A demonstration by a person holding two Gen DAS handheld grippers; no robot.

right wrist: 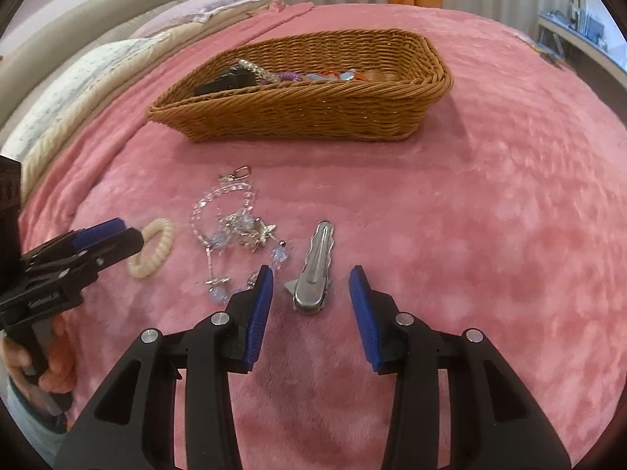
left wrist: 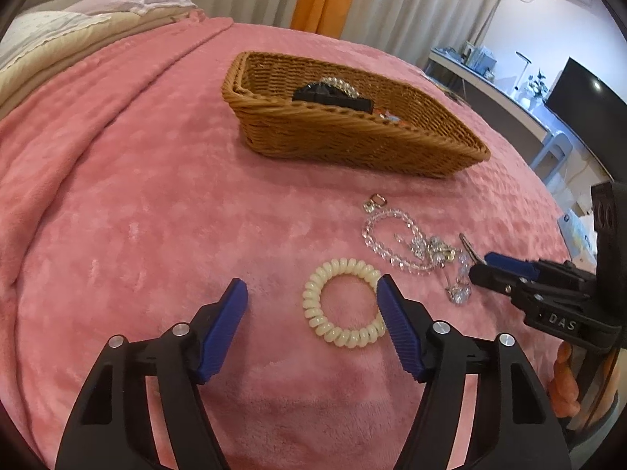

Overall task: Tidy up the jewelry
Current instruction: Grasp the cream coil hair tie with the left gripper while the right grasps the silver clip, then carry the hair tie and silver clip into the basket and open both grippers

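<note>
A brown wicker basket (left wrist: 352, 133) (right wrist: 313, 113) sits on the pink blanket and holds a black item (left wrist: 333, 98), beads and small coloured pieces. A cream spiral hair tie (left wrist: 341, 301) (right wrist: 153, 250) lies between my left gripper's (left wrist: 313, 293) open fingers, close to the right fingertip. A tangle of clear bead bracelets and chains (left wrist: 407, 243) (right wrist: 235, 227) lies to its right. A silver hair clip (right wrist: 315, 266) lies between my right gripper's (right wrist: 311, 278) open fingers. The right gripper also shows in the left wrist view (left wrist: 482, 266), at the tangle's right edge.
Pink blanket (left wrist: 137, 215) (right wrist: 490, 215) covers the bed. Pillows and folded bedding (right wrist: 98, 86) lie at the far left. Curtains stand behind. A desk with a dark monitor (left wrist: 580, 94) stands to the right, off the bed.
</note>
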